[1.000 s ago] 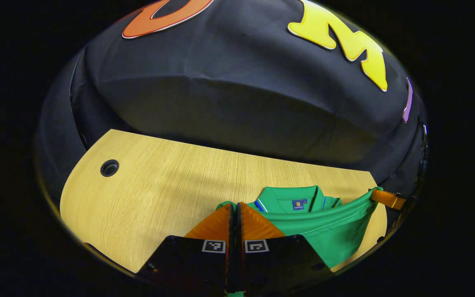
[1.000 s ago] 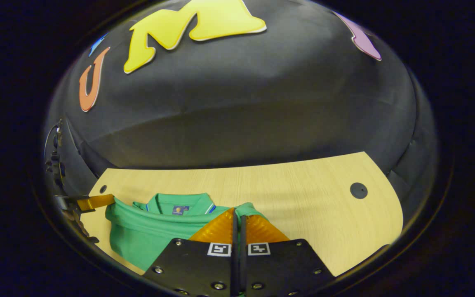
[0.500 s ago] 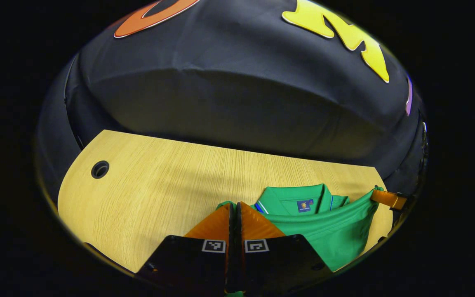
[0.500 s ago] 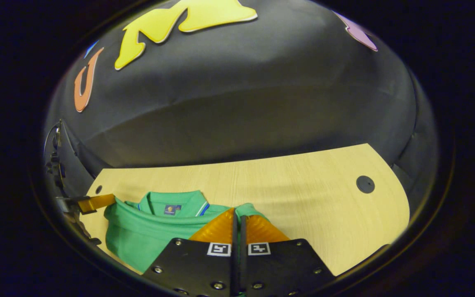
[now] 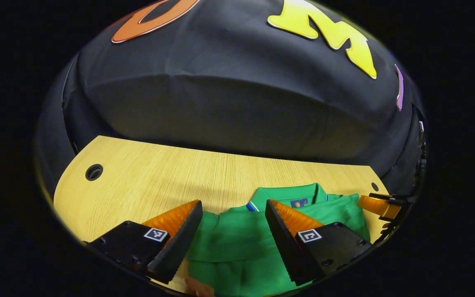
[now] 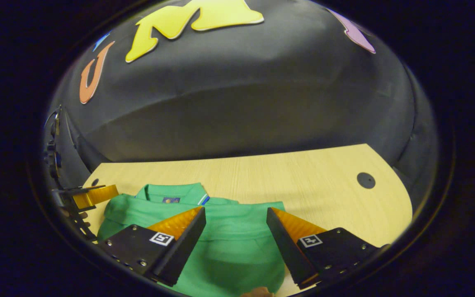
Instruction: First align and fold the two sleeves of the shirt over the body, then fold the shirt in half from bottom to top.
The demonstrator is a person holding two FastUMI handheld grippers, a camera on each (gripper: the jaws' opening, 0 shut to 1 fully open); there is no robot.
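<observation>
Fingers of the left gripper (image 5: pixel 233 206) stand wide apart with nothing between them but the green shirt (image 5: pixel 237 243) lying below; neither finger presses the cloth. In the right gripper view the right gripper (image 6: pixel 235 212) is spread just as wide over the same shirt, its fingers also free of the fabric. The shirt lies folded on the wooden table (image 5: pixel 159 177), the lifted half laid over the body so that its upper edge runs just short of the collar (image 5: pixel 289 194), which still shows with its small label beyond that edge. In the left gripper view the shirt fills the space between the fingers and reaches right toward the table's curved end, where the right gripper's tips show at the rim. In the right gripper view the left gripper's tips show just beside the shirt's left edge, near the table's corner. Bare wood runs wide to the left of the shirt in the left gripper view, out to a round cable hole (image 5: pixel 93 172) near the far corner; in the right gripper view bare wood spreads to the right, out to a covered hole (image 6: pixel 365 180). Beyond the table's far edge hangs the black cloth wall (image 6: pixel 237 103).
</observation>
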